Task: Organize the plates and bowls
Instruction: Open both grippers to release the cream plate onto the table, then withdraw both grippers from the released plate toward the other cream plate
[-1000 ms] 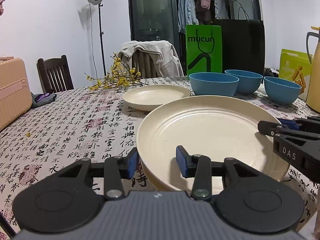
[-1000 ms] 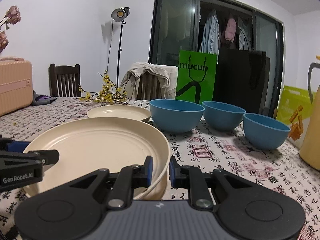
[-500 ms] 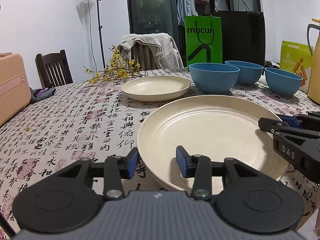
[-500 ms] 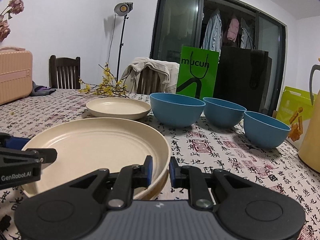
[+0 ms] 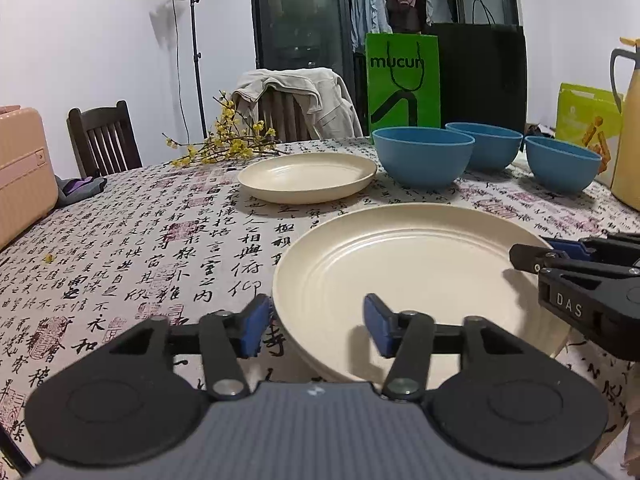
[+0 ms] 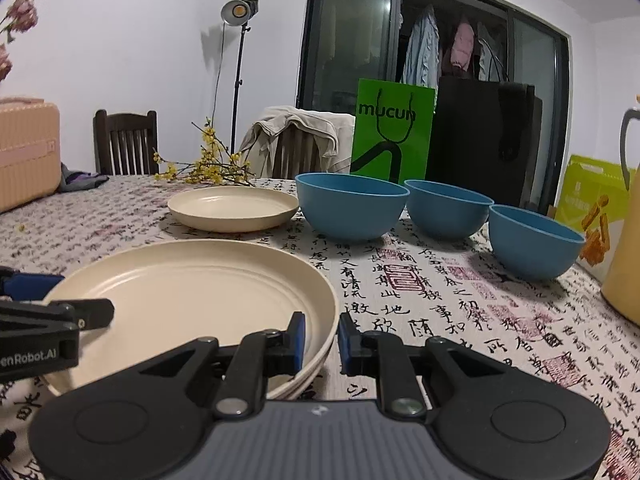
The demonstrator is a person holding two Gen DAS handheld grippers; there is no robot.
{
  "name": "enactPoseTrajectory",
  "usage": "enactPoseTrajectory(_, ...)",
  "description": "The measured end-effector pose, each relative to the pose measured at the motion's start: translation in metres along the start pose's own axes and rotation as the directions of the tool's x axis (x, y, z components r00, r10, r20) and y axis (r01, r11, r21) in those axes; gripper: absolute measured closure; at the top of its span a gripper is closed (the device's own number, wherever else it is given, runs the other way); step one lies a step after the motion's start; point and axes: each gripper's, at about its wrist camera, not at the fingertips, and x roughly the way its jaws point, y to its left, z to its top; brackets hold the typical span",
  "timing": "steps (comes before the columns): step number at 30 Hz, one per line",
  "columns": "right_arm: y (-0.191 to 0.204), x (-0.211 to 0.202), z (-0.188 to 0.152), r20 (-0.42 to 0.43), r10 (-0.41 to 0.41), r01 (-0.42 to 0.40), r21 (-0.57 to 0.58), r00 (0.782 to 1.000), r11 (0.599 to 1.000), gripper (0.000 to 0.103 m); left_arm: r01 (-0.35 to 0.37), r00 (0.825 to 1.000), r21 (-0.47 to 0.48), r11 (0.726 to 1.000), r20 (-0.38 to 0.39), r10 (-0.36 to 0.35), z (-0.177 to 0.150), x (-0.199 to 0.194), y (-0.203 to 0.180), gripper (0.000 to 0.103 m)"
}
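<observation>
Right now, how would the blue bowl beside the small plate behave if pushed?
Blue bowl probably rocks before sliding: its rounded wall narrows to a small base. The tablecloth likely adds drag. Its matte finish suggests a non-slippery grip.

Near stack of plates [image 5: 404,276]: cream. Far plate [image 5: 308,176]: cream. Three bowls [image 5: 422,156]: matte blue. Table [image 5: 160,240] cloth: white, patterned with black calligraphy and red seals. Shopping bag [image 5: 402,84]: bright green, black lettering. Flower sprig [image 5: 224,144]: yellow. Suitcase [image 5: 22,168]: peach. Jug [image 5: 628,128]: pale yellow. Hand-held gripper [image 5: 312,330] pads: blue on black.
</observation>
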Motion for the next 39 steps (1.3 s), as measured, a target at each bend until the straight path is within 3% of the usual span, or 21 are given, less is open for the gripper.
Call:
enactPoseTrajectory(3,-0.007,-0.001,0.002,0.008,0.023,-0.023,0.033,1.0,0.999,0.082,0.003,0.999,-0.015,1.0,0.035,-0.002,0.001,-0.005,0.002,0.027)
enactPoseTrajectory(8,-0.021,-0.003,0.006,0.031,0.063,-0.067,0.118,0.998,0.991,0.046,0.017,0.997,-0.068,0.998,0.079,-0.011,0.006,-0.011,0.012,0.009)
enactPoseTrajectory(9,-0.025,-0.004,0.007,0.041,0.071,-0.076,0.137,0.997,0.988,0.044,0.023,0.996,-0.085,0.996,0.092,-0.015,0.007,-0.013,0.015,0.001)
enactPoseTrajectory(12,-0.036,-0.004,0.012,0.065,0.086,-0.096,0.176,0.994,0.98,0.036,0.045,0.991,-0.118,0.992,0.131,-0.029,0.01,-0.018,0.024,0.0)
enactPoseTrajectory(14,-0.04,-0.002,0.014,0.082,0.091,-0.106,0.198,0.992,0.974,0.016,0.054,0.988,-0.136,0.989,0.153,-0.033,0.012,-0.02,0.028,0.0)
enactPoseTrajectory(17,-0.046,0.002,0.016,0.109,0.114,-0.136,0.227,0.988,0.964,0.0,0.057,0.985,-0.169,0.984,0.168,-0.029,0.016,-0.018,0.036,0.0)
enactPoseTrajectory(24,-0.058,0.017,0.013,0.097,0.154,-0.176,0.298,0.983,0.938,0.0,0.014,0.989,-0.219,0.976,0.145,0.018,0.02,-0.003,0.054,0.0)
enactPoseTrajectory(39,-0.058,0.018,0.01,0.105,0.157,-0.182,0.318,0.982,0.93,0.0,0.065,0.99,-0.287,0.956,0.136,-0.026,0.011,0.005,0.067,0.0)
